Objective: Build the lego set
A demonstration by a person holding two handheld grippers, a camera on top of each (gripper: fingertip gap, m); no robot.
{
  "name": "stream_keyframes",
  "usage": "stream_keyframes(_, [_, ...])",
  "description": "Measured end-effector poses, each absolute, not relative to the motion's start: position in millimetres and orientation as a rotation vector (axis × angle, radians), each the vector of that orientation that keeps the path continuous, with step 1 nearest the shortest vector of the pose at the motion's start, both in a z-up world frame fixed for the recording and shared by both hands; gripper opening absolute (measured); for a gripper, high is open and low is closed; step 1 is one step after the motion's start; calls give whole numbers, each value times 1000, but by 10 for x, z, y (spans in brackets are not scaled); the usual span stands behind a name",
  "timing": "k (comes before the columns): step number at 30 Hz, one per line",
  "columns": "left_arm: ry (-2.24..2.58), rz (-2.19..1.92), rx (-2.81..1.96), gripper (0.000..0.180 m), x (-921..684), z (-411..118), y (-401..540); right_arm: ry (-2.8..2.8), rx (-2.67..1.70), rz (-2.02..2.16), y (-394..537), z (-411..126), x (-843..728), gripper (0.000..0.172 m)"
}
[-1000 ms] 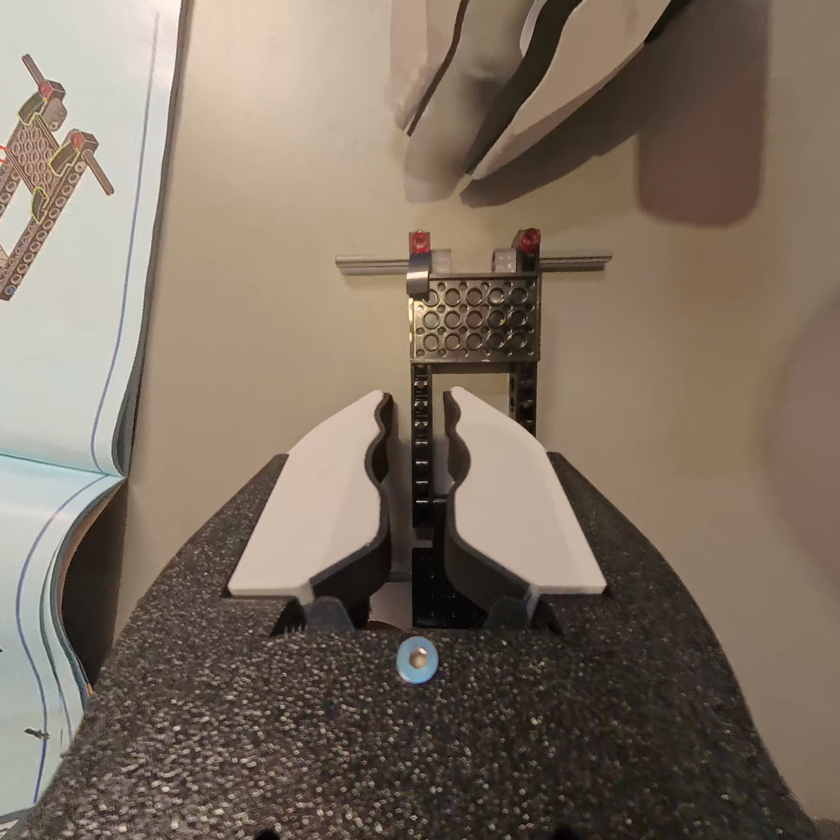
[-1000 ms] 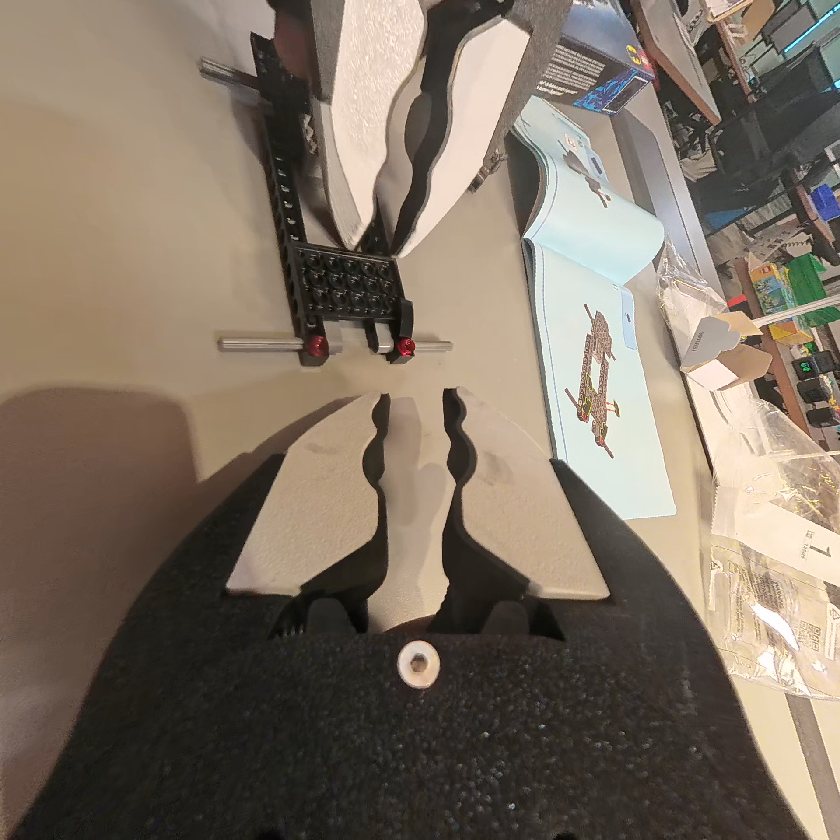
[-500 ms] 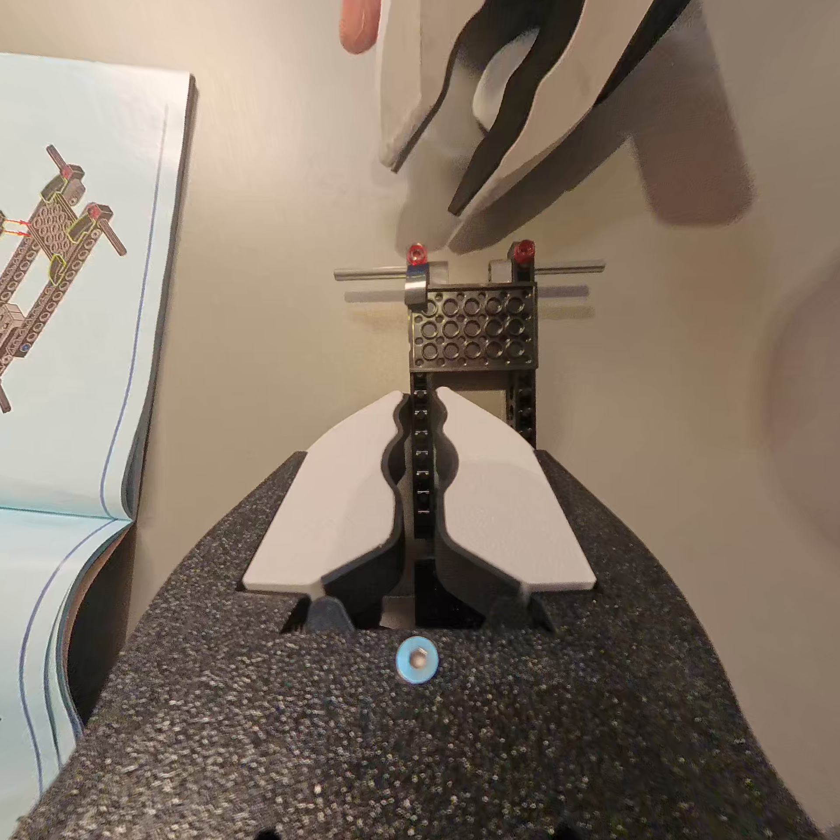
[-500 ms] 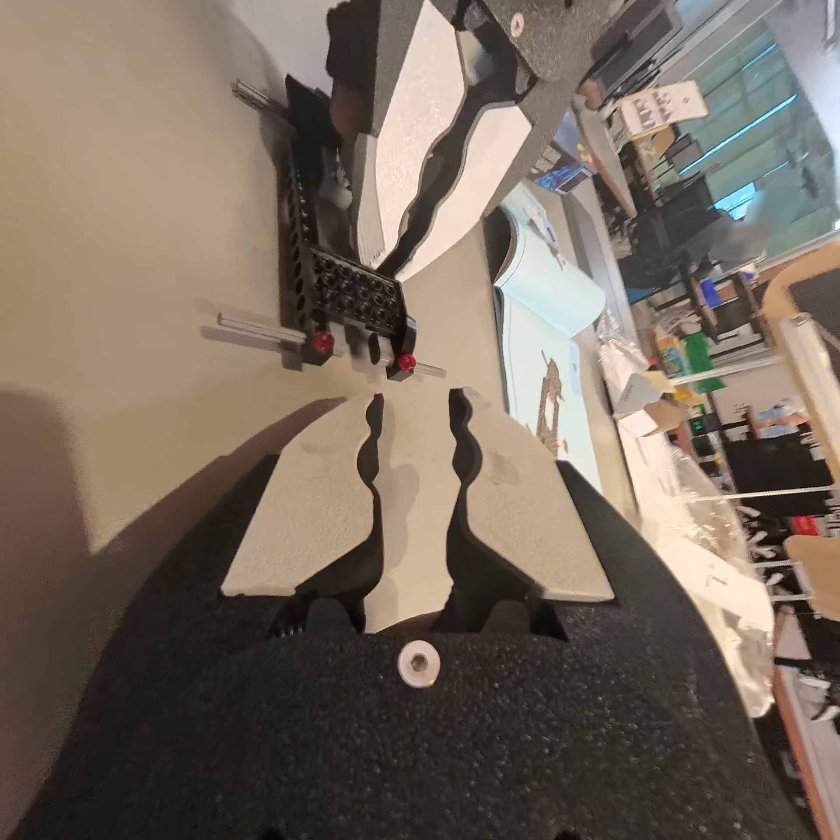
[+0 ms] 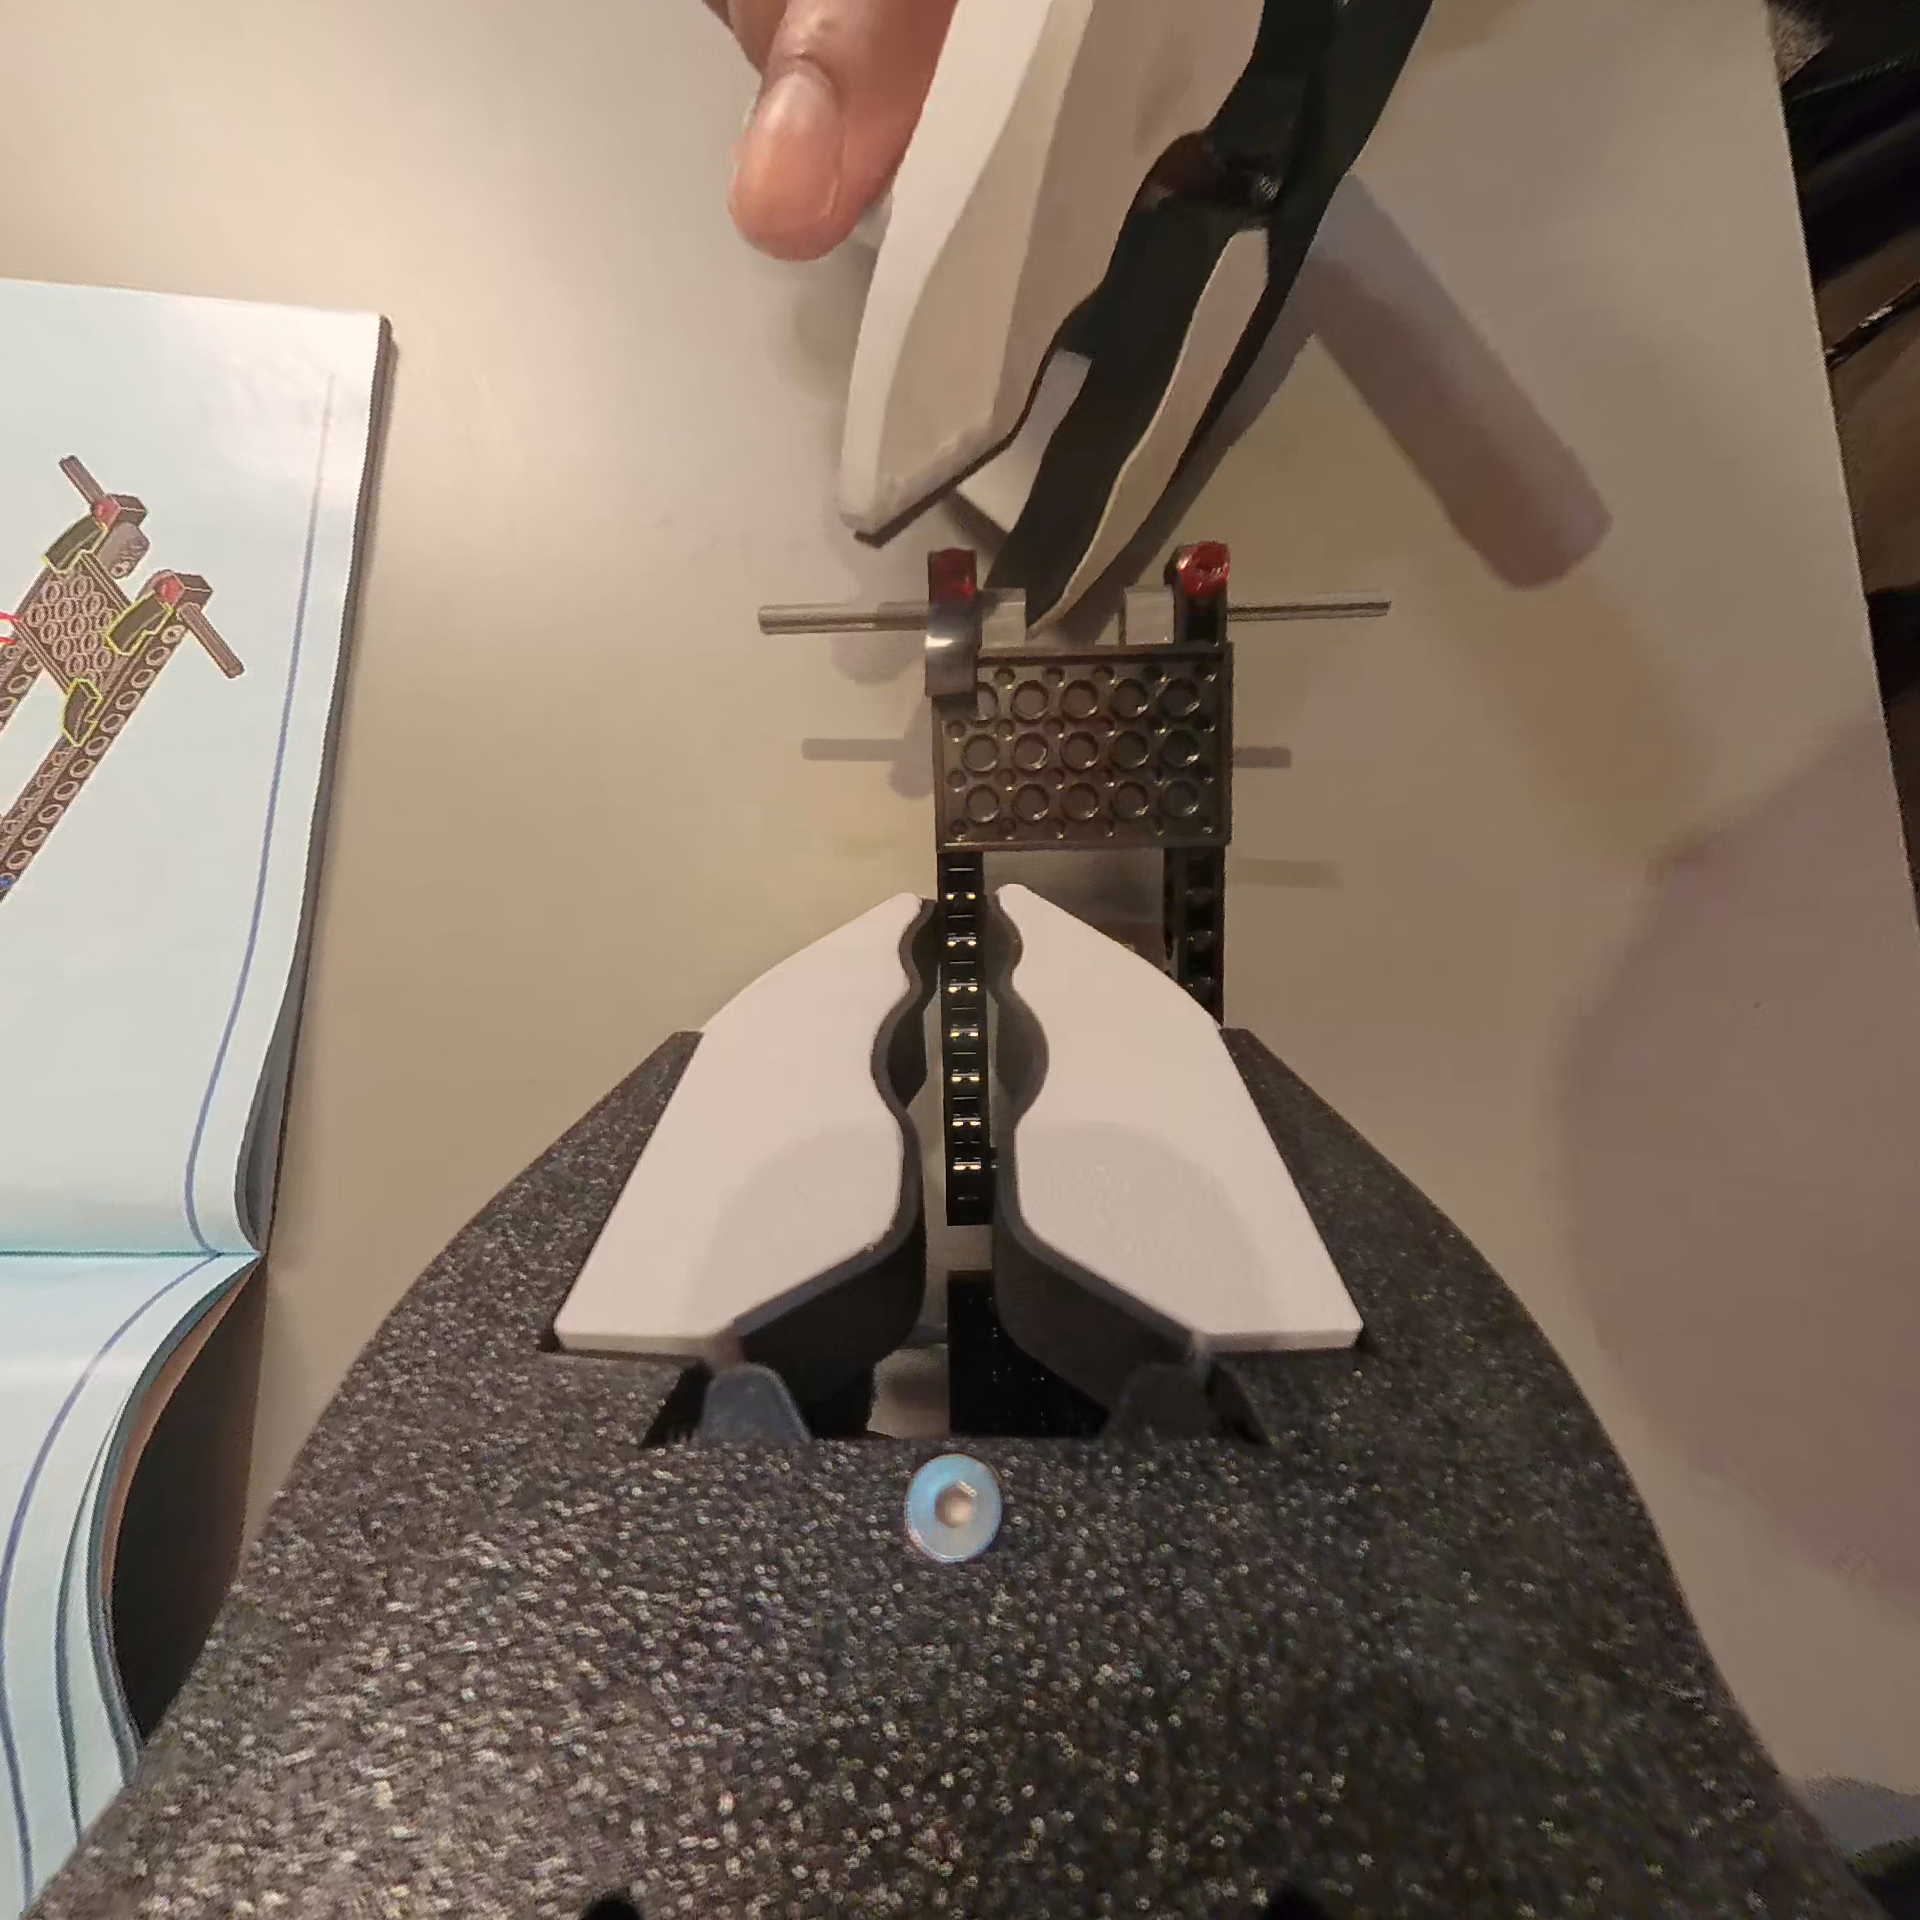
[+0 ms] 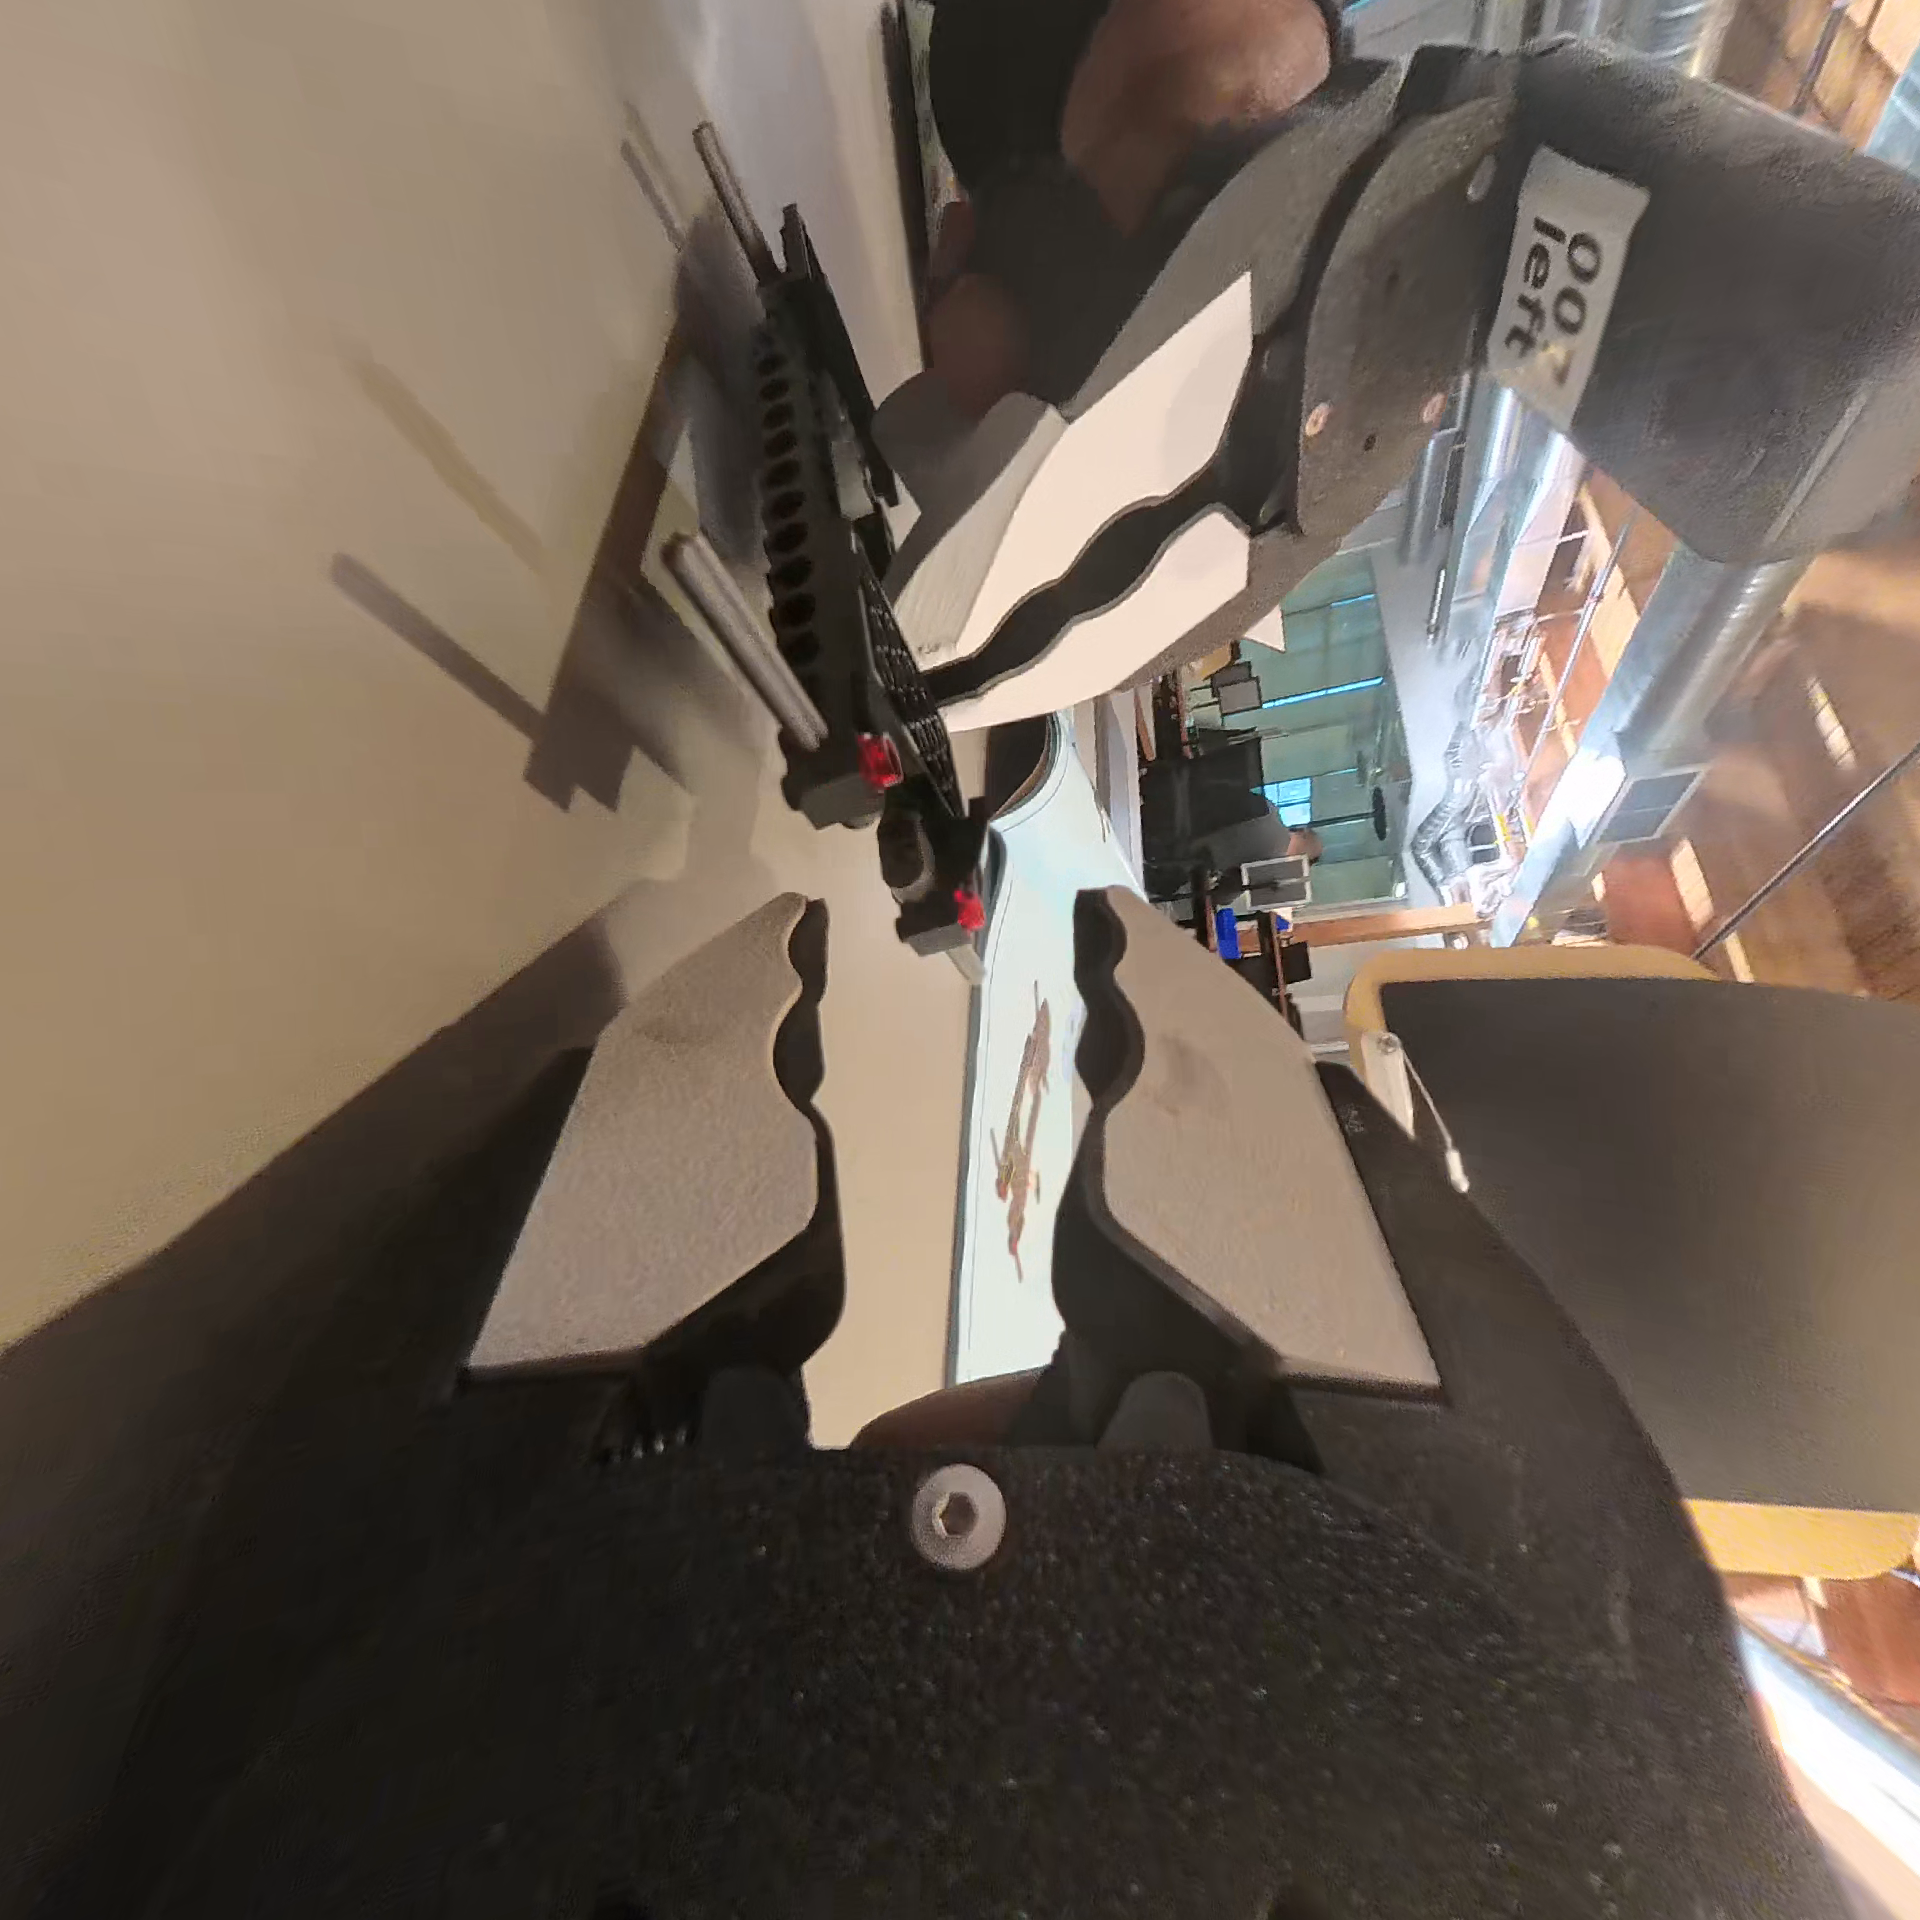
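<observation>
To the left of the left gripper's fingers an open light-blue instruction booklet (image 5: 156, 779) lay on the beige table (image 5: 571, 520). The left gripper (image 5: 961, 914) had its jaws drawn narrow, both pads pressed on one long black studded beam (image 5: 961, 1039) of a black brick frame (image 5: 1086, 753), which reached forward past the fingertips, lifted off the table. Beyond the tips sat the frame's dark holed plate, a grey axle (image 5: 1070, 613) and two red pins (image 5: 1203, 566). The right gripper (image 6: 951, 914) stood with fingers wide apart and nothing between its pads, the frame's red-pinned end just ahead of its tips.
</observation>
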State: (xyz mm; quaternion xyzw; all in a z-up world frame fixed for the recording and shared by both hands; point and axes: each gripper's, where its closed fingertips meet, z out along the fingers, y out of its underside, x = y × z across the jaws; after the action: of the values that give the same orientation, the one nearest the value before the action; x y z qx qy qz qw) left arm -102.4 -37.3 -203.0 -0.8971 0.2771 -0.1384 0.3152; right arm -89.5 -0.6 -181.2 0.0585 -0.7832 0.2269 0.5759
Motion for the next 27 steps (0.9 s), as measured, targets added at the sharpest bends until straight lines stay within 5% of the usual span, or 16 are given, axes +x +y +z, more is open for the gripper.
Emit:
stream_keyframes(9, [750,-388,-2342,8,-994,-1969,-426,-1756,242,541,-170,-1729,-928,43])
stream_keyframes(16, [757,-437,-2327,8,-943,-1961,-433,-1740,290,527,-205,-1759,-923,19])
stream_keyframes(27, [733,-591,-2297,8,-859,-1997,-438,-1856,269,576,-207,-1803,-856,18])
